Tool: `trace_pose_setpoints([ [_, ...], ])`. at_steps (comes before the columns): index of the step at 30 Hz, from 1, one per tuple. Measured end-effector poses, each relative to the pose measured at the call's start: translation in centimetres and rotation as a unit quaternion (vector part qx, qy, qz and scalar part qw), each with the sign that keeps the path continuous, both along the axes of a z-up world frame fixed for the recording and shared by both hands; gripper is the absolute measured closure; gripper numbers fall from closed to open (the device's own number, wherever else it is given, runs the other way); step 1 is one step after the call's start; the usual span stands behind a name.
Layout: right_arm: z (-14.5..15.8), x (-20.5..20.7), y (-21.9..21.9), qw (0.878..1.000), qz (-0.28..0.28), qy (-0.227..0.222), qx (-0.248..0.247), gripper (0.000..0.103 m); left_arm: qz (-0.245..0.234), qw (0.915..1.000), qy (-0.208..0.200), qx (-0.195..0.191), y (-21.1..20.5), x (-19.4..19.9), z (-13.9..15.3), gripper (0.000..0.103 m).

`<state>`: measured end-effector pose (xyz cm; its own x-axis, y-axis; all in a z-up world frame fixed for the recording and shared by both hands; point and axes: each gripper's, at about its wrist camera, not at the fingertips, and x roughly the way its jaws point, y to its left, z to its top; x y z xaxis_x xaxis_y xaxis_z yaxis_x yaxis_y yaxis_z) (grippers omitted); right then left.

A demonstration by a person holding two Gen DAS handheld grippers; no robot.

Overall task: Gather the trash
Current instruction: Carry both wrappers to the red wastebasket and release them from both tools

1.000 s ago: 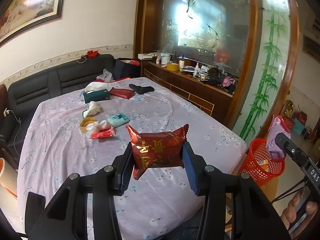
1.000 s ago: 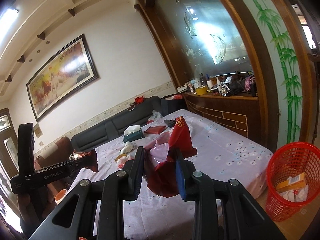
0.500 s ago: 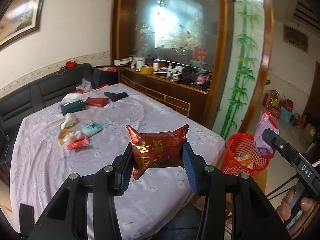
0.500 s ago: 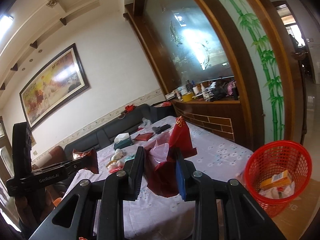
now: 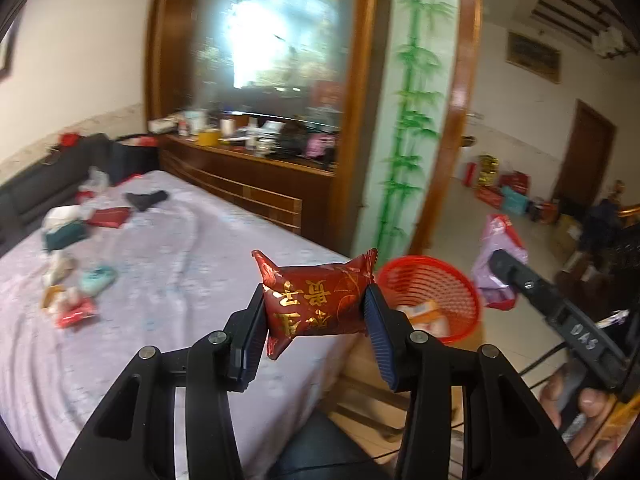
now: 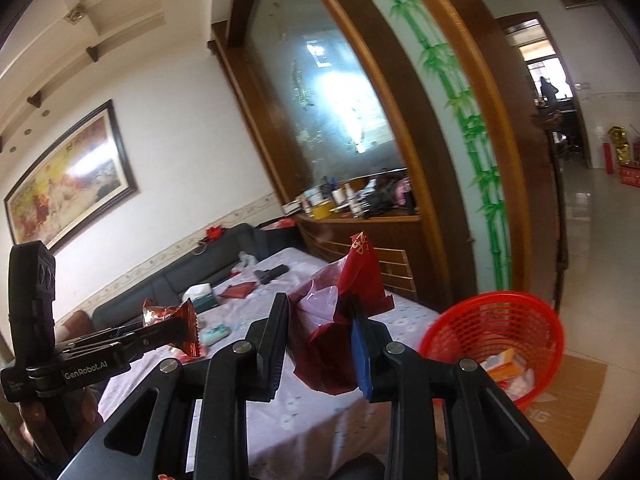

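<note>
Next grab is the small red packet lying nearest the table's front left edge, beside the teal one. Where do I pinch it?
Pinch the red packet across its short width at mid-body, coming from above; it lies flat on the tablecloth. Blur hides its seams.

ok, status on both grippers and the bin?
Left gripper shut on red snack packet. Right gripper shut on crumpled plastic wrapper. Red basket ahead, path clear.
</note>
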<state>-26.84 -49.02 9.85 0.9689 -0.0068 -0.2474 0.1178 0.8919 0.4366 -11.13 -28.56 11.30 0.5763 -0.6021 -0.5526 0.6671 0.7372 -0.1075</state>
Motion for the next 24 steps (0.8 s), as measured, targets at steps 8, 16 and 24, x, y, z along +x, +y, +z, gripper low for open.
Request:
trace_pose_setpoints([
  [8,-1.0,-1.1,-3.8,0.999,-0.045,0.015,0.008,0.072,-0.074,0.9971,0.010,-0.012,-5.0,0.1,-0.2,0.058],
  [16,-1.9,-0.2,-7.2,0.998,-0.057,0.025,0.030,0.072,-0.125,0.9918,0.028,0.001,-10.0,1.0,-2.3,0.058],
  [24,-4.3,2.2,-9.6,0.995,-0.059,0.066,0.049,0.072,-0.155,0.9850,0.070,0.031,-14.4,2.7,-6.5,0.058],
])
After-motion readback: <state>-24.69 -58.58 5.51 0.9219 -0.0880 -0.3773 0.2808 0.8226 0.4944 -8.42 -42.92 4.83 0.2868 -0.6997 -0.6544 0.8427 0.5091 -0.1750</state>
